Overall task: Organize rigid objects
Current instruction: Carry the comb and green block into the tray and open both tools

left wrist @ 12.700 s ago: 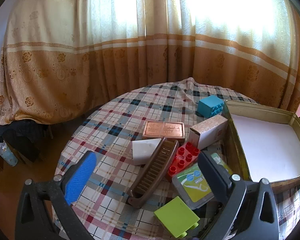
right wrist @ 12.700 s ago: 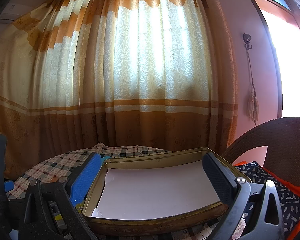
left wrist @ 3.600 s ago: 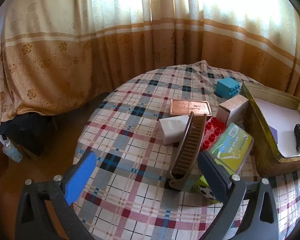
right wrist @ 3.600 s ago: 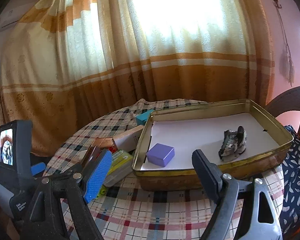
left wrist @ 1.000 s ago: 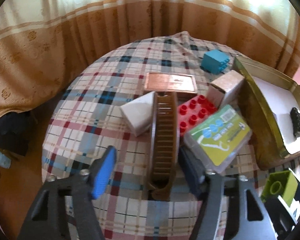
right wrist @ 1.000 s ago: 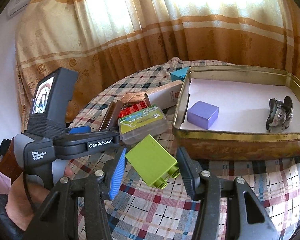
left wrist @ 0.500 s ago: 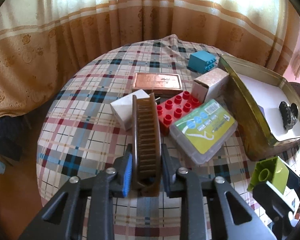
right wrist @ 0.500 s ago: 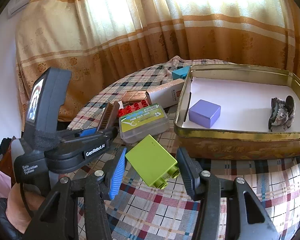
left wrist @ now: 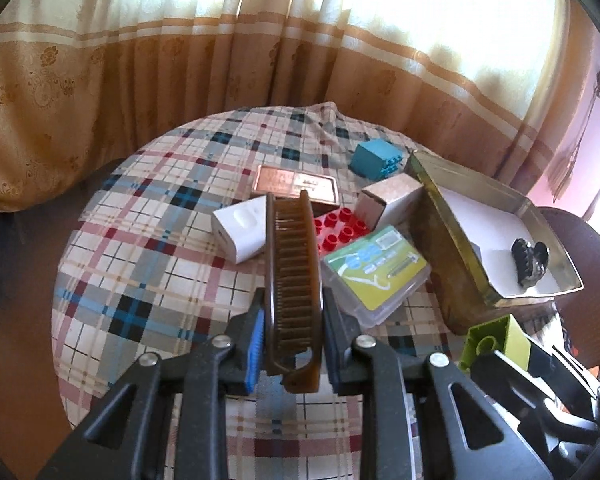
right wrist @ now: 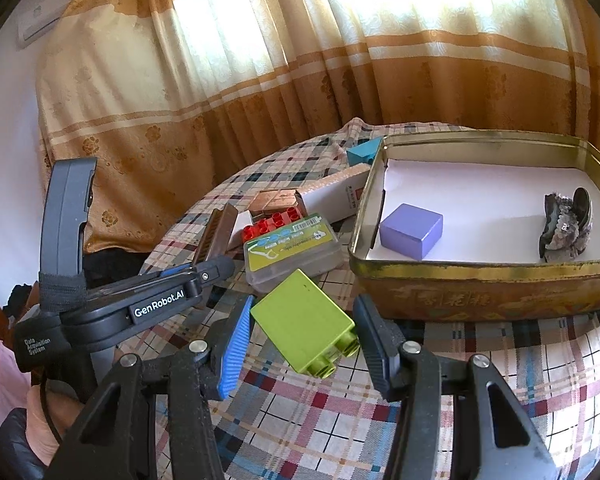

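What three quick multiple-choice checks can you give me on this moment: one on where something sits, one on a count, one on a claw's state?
1. Where is the purple block?
A. Inside the gold tin
B. On the plaid cloth beside the red brick
C. In the right claw

2. How many things lie in the tin?
A. One
B. Two
C. Four

3. What is the left claw doing?
A. Hanging open over bare cloth
B. Shut on the brown comb
C. Shut on the teal block

Key:
1. A, since the right wrist view shows the purple block on the tin's white liner, near its left wall.
2. B, as only the purple block and the dark hair clip are in it.
3. B, because both pads press the comb's sides near its handle end, in the left wrist view.
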`<move>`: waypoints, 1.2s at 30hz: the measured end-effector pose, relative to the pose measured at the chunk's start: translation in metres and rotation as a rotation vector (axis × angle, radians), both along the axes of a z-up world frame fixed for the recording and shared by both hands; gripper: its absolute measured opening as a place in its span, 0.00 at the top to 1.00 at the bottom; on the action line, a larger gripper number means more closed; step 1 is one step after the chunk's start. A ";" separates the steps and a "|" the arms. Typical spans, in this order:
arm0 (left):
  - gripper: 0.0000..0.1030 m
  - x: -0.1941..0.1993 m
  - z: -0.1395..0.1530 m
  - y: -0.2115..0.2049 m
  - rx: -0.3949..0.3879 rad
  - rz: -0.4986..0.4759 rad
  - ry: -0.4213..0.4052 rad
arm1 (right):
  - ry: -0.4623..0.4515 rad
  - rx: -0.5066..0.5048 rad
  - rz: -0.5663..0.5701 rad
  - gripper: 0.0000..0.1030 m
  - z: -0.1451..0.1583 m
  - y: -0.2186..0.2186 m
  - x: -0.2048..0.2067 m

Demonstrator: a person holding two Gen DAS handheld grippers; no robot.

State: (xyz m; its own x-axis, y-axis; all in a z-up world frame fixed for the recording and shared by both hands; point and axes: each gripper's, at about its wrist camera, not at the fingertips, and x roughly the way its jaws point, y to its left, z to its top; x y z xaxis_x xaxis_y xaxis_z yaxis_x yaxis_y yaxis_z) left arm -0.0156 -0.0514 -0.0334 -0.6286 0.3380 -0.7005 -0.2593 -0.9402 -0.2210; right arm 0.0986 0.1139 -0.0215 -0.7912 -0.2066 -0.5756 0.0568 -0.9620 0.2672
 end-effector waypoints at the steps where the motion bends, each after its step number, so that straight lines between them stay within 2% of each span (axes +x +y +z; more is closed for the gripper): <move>1: 0.77 0.000 0.000 -0.001 -0.001 0.006 0.001 | 0.004 0.000 0.002 0.48 0.001 -0.001 0.000; 7: 0.77 0.005 0.002 0.002 -0.035 0.033 0.016 | 0.014 -0.007 0.004 0.48 0.002 0.000 0.002; 17: 0.77 0.019 0.014 0.006 -0.035 0.023 0.045 | 0.038 -0.014 -0.010 0.48 0.007 0.003 0.007; 26: 0.77 0.031 0.037 0.016 -0.047 -0.001 0.116 | 0.103 -0.022 -0.064 0.48 0.029 0.020 0.019; 36: 0.77 0.036 0.046 0.035 -0.055 -0.045 0.137 | 0.134 -0.037 -0.156 0.48 0.039 0.051 0.029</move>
State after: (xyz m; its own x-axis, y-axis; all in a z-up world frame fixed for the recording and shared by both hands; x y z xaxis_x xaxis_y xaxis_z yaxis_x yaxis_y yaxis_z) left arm 0.0204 -0.0164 0.0127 -0.7044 0.3314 -0.6278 -0.3259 -0.9366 -0.1287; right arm 0.1272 0.1650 0.0180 -0.8844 -0.0944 -0.4571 -0.0548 -0.9516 0.3026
